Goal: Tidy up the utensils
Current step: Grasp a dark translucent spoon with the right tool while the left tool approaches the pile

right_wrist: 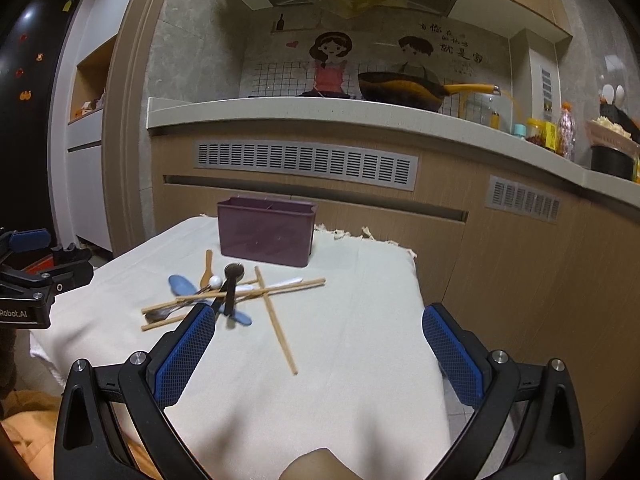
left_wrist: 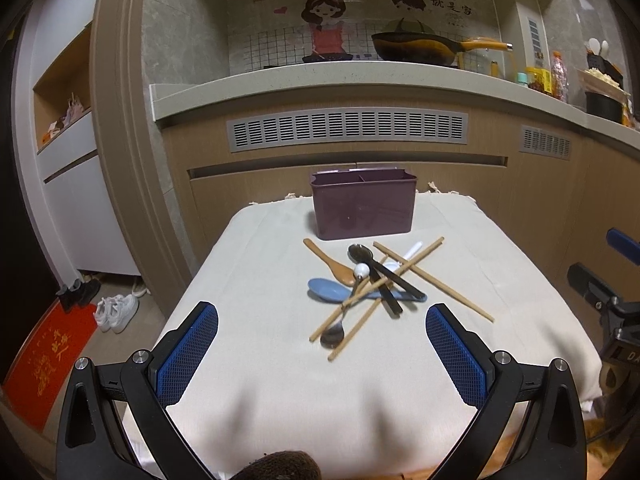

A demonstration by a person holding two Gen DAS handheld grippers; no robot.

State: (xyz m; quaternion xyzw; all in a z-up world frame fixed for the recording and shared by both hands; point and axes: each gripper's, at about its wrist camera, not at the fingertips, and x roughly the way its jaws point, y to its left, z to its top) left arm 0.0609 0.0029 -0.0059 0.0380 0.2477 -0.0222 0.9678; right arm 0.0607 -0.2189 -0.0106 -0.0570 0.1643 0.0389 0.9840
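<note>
A purple utensil caddy (left_wrist: 363, 205) (right_wrist: 267, 230) with inner compartments stands at the far end of a cloth-covered table (left_wrist: 260, 380). In front of it lies a tangled pile: a wooden spoon (left_wrist: 330, 263), a blue spoon (left_wrist: 326, 290) (right_wrist: 181, 284), a metal spoon (left_wrist: 334, 334), a black-handled spoon (left_wrist: 362, 253) (right_wrist: 233, 272), a white spoon (left_wrist: 408, 254), and several wooden chopsticks (left_wrist: 434, 281) (right_wrist: 276, 326). My left gripper (left_wrist: 322, 316) is open, hovering short of the pile. My right gripper (right_wrist: 318, 318) is open too, to the right of the pile, with nothing held.
The table cloth (right_wrist: 360, 360) hangs over edges on all sides. Behind stands a kitchen counter (left_wrist: 320, 76) with a wok (left_wrist: 416, 46) and jars. Shoes (left_wrist: 116, 312) and a red mat (left_wrist: 44, 360) lie on the floor at left. The other gripper (left_wrist: 600, 292) (right_wrist: 28, 280) shows at each view's edge.
</note>
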